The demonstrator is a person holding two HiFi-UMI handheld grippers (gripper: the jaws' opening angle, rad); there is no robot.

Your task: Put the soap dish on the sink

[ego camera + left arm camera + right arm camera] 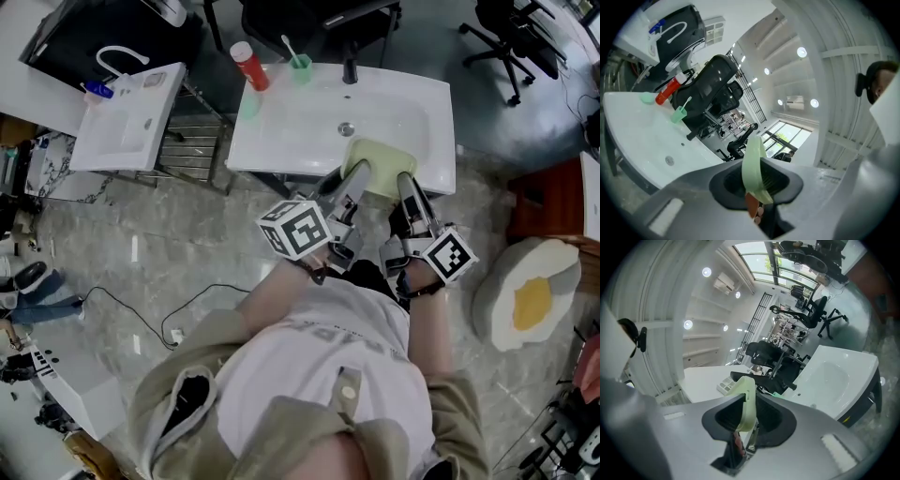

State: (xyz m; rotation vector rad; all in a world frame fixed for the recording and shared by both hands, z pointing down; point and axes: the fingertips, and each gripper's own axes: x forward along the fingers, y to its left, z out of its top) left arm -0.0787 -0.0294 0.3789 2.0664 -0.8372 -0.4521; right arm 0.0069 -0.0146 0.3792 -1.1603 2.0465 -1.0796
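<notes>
In the head view we have the dish [380, 161] at the front of the sink [281, 141], with the left claw [356, 176] and the right claw [405, 183] on its near edge. The left gripper view shows that claw pinched on the thin green rim. The right gripper view shows its jaws clamped on the rim too. We judge the dish to be light, stiff plastic and probably slippery, so a grip deep on the rim suits it best.

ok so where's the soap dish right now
In the head view the green soap dish is at the near rim of the white sink, right of centre, just this side of the drain, clamped by the left gripper and the right gripper.
</notes>
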